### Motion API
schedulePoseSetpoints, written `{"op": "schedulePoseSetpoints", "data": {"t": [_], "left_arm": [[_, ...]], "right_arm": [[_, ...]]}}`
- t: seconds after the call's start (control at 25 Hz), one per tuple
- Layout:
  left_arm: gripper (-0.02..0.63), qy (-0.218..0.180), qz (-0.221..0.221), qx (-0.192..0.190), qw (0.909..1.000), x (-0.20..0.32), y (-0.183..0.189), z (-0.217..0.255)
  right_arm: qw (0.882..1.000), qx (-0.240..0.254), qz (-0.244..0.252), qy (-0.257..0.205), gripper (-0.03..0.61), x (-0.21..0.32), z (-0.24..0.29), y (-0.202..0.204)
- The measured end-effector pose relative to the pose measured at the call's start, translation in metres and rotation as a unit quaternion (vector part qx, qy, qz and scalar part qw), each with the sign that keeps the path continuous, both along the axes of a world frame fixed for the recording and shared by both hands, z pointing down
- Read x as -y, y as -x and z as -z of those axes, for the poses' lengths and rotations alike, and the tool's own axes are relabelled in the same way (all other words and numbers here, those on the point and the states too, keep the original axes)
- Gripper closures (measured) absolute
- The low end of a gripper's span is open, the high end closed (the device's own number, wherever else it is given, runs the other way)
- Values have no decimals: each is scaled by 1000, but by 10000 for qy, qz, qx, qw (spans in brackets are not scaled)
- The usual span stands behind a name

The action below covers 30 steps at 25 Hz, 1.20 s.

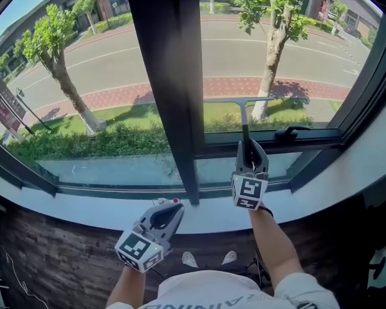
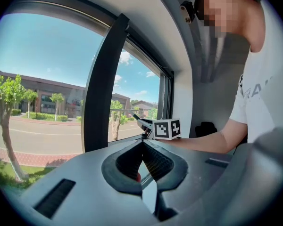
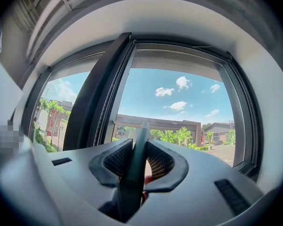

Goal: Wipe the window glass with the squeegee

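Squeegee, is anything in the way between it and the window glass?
Nothing visible is. The right gripper is shut on the squeegee by its handle, and the blade already sits at the right window pane. The black window latch lies lower, on the frame, off to the side of the blade.

Hard sunlight floods the street beyond the glass [image 1: 83, 63], and the trees [image 1: 270, 44] throw sharp shadows on the pavement [image 1: 116, 95]. Indoors, the floor [image 1: 51, 262] at the near edge lies dim. All three views bulge, bend straight frames and fade to black at the corners. Close to the lens, the squeegee [image 3: 132, 173] in the right gripper [image 3: 140, 145] is a soft, dark shape.
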<state>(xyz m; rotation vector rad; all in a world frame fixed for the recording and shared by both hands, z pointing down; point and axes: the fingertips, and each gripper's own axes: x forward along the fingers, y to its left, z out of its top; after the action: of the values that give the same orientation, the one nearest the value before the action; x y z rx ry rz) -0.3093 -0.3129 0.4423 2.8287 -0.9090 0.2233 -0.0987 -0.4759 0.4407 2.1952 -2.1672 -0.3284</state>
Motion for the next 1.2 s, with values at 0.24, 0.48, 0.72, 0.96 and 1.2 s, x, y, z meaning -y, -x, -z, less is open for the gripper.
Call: {"op": "schedulePoseSetpoints", "data": {"t": [0.24, 0.48, 0.72, 0.96, 1.2], "left_arm": [[597, 58, 60, 121, 9999, -2, 0, -11], [597, 22, -9, 165, 9999, -11, -16, -19], [597, 15, -88, 228, 9997, -13, -18, -27], [597, 43, 23, 198, 9998, -13, -7, -28], [597, -235, 169, 440, 9986, -10, -4, -28]], "right_arm": [[9991, 71, 88, 400, 479, 2, -56, 2], [9974, 135, 75, 701, 479, 4, -99, -4], [9933, 310, 43, 1110, 479, 4, -140, -11], [9940, 386, 40, 1021, 479, -15, -129, -14], [9951, 253, 422, 862, 479, -85, -81, -27]]}}
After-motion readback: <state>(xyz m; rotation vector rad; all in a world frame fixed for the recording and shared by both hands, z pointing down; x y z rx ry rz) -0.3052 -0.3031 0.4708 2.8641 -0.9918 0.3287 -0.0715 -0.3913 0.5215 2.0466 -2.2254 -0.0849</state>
